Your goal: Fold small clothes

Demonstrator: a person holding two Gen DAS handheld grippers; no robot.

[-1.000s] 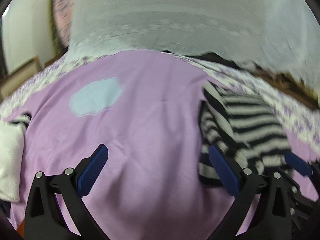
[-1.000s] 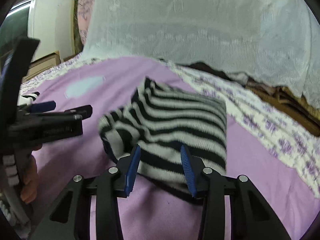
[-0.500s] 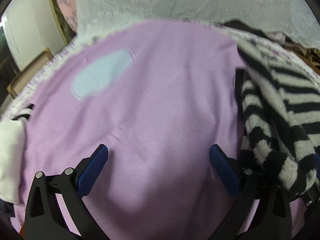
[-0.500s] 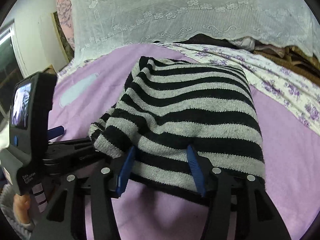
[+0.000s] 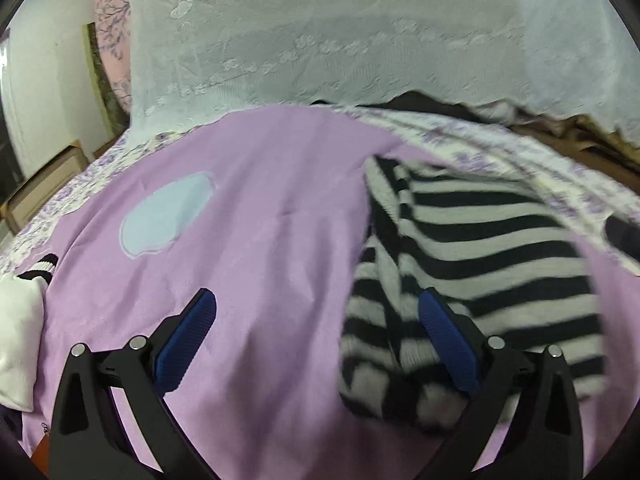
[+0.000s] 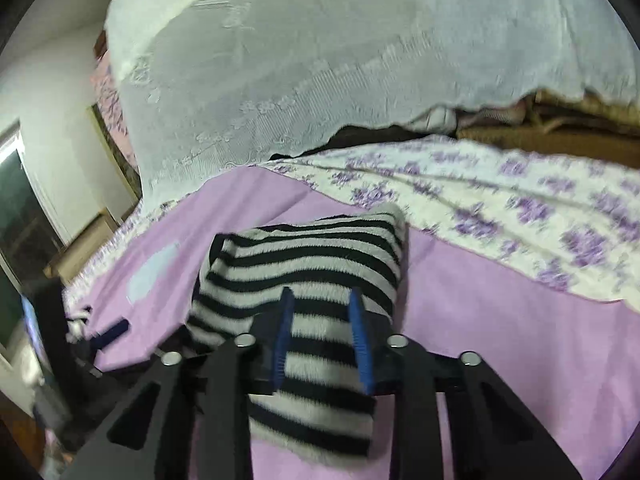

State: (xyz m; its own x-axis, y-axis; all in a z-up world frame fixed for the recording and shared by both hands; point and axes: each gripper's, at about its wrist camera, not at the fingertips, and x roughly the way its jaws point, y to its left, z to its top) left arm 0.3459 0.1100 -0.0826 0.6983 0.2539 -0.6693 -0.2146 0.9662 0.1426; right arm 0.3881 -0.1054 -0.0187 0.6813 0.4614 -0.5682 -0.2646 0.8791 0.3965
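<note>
A black-and-white striped knit garment (image 5: pixel 472 264) lies folded on the purple sheet (image 5: pixel 260 240), at the right of the left wrist view. My left gripper (image 5: pixel 320 344) is open and empty just left of it, its right finger (image 5: pixel 448 344) over the garment's near left edge. In the right wrist view my right gripper (image 6: pixel 322 340) is shut on the striped garment (image 6: pixel 316 264), whose near edge passes between the blue pads (image 6: pixel 360 340) and hangs below them.
A pale blue patch (image 5: pixel 168 212) marks the sheet at the far left. A white garment with a striped cuff (image 5: pixel 20 320) lies at the left edge. A floral cover (image 6: pixel 520 204) and a white lace drape (image 6: pixel 320 60) rise behind.
The right gripper has lifted and pulled the striped garment nearer, so it now hangs between the pads. The left gripper has drawn back and stays open beside it.
</note>
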